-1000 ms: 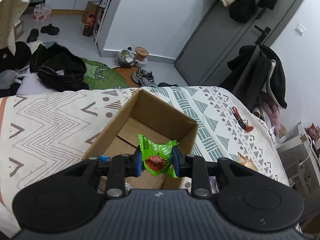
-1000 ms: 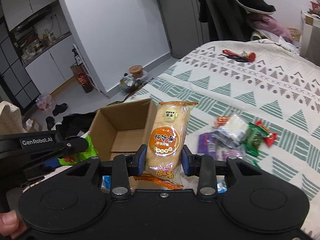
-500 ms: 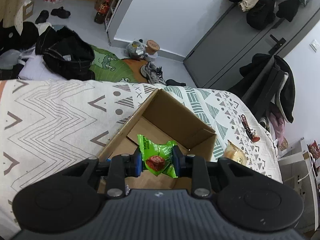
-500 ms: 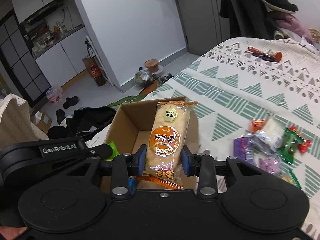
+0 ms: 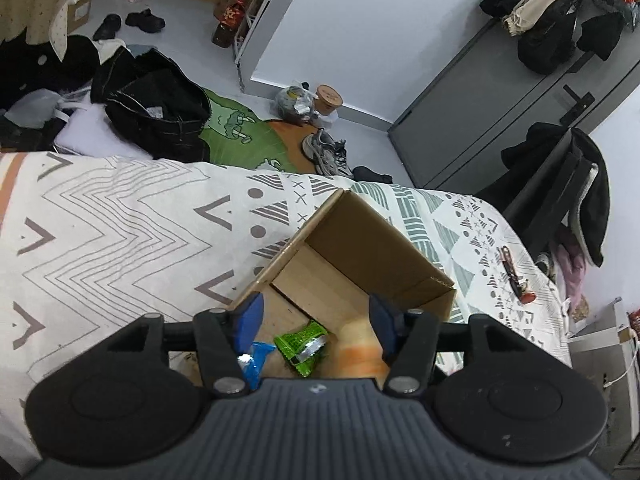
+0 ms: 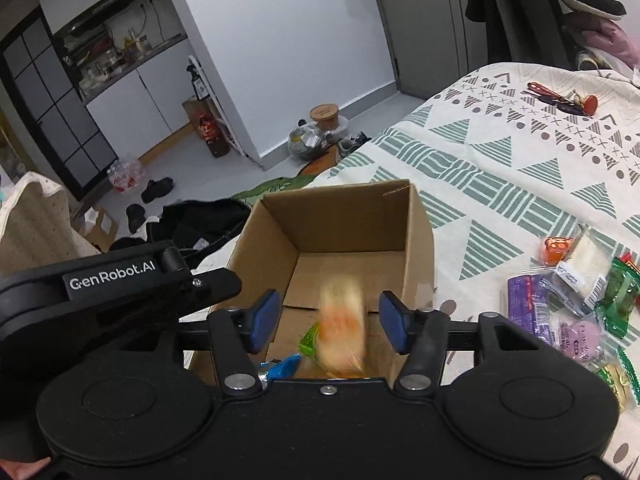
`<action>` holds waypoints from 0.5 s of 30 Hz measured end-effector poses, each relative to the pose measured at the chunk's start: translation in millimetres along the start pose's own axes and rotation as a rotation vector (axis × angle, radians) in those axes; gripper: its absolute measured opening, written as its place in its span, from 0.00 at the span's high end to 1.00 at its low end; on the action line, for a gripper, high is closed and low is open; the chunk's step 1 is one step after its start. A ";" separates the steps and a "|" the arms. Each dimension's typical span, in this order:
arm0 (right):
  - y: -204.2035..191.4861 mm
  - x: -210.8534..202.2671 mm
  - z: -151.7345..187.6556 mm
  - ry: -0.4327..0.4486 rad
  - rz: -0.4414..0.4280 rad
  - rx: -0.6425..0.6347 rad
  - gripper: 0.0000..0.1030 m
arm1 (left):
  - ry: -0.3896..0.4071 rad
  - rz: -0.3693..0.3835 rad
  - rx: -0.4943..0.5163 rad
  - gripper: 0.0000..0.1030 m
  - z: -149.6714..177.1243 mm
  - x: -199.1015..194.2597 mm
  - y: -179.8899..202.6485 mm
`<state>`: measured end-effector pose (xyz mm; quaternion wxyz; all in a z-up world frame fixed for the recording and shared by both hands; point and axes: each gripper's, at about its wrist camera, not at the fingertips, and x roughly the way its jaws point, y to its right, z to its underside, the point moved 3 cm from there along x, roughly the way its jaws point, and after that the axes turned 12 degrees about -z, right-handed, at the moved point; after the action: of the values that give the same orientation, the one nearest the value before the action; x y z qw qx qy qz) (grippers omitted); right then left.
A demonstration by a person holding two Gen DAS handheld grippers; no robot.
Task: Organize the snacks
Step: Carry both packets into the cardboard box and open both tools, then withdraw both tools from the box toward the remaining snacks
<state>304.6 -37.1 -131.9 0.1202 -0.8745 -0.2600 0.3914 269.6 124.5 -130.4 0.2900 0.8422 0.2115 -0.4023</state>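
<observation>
Both claws stand released over the cardboard box [image 6: 344, 216]. The right gripper [image 6: 327, 322] has its blue pads spread wide with nothing between them, and the orange-and-cream snack packet [image 6: 343, 326] shows as a motion blur just below the gap, inside the box walls, apparently dropping. The left gripper [image 5: 314, 326] is likewise spread and empty; beneath it the green snack packet [image 5: 302, 346] lies on the box floor, next to a blue wrapper [image 5: 252, 364] at the near-left corner, with a blurred orange shape to its right that is probably the same falling packet. The box sits on a patterned bedspread [image 5: 120, 232], close to the edge of the bed. Off to the right of the box, more snacks wait in a loose pile [image 6: 576, 292] on the bedspread, so the sorting looks only partly done. The risks from here, as I judge them: the two tools hang close together over a narrow opening, so one lifting carelessly could knock the other or catch the box rim and tip the light box on the soft bedding; the falling packet could also bounce off a wall and land propped, crowding the next drop.
</observation>
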 end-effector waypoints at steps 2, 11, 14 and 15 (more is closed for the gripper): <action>4.4 -5.9 0.4 0.004 0.000 0.013 0.46 | 0.005 -0.013 -0.002 0.39 1.0 -2.0 -0.3; 27.7 -40.9 4.0 0.024 0.066 0.049 0.46 | 0.037 -0.113 0.028 0.18 14.1 -10.2 7.3; 36.7 -51.8 5.8 0.027 0.101 0.062 0.45 | 0.041 -0.110 0.055 0.18 22.2 -15.1 13.5; 40.2 -55.3 6.4 0.025 0.113 0.064 0.45 | 0.046 -0.111 0.068 0.18 25.5 -16.6 16.8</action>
<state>283.5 -101.1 -118.4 0.1290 -0.8883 -0.1960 0.3947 255.6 93.2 -124.7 0.2337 0.8475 0.2507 -0.4053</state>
